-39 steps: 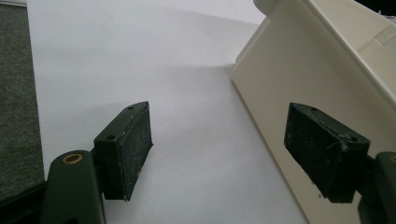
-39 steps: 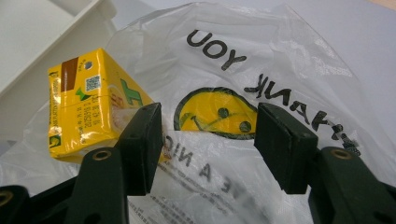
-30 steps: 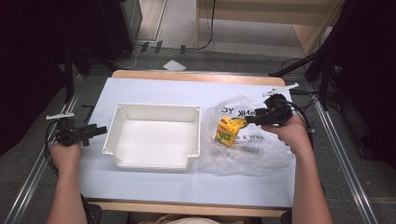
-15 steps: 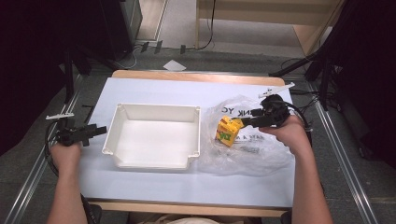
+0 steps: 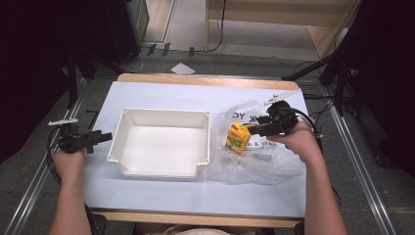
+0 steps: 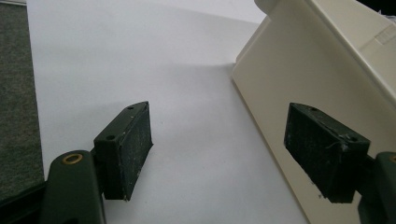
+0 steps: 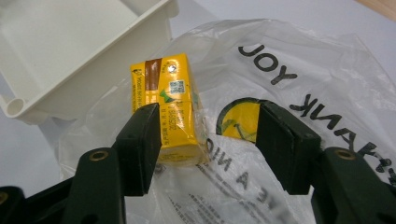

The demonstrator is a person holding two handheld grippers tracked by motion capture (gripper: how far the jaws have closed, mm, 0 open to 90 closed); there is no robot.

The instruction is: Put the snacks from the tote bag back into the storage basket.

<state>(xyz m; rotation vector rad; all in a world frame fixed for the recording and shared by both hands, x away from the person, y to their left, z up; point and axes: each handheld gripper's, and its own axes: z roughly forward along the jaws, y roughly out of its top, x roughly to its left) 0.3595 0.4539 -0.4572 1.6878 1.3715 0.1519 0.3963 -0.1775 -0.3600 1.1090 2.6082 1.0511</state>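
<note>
We see the right gripper (image 7: 208,144) with its fingers released, spread around the yellow carton (image 7: 170,107), which stands on the clear plastic bag (image 7: 299,93) just beside the white tray (image 5: 161,142). The left gripper (image 6: 233,154) rests on the worktop (image 5: 161,191), fingers also released, near the tray's outer wall.

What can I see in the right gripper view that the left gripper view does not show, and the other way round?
In the right gripper view: a yellow drink carton on a clear plastic bag with black letters, between the open jaws of the right gripper, with one jaw close to the carton. In the left gripper view: the open left gripper over bare white table, beside an outer wall of the tray. Both views share the white tray and the table.
</note>
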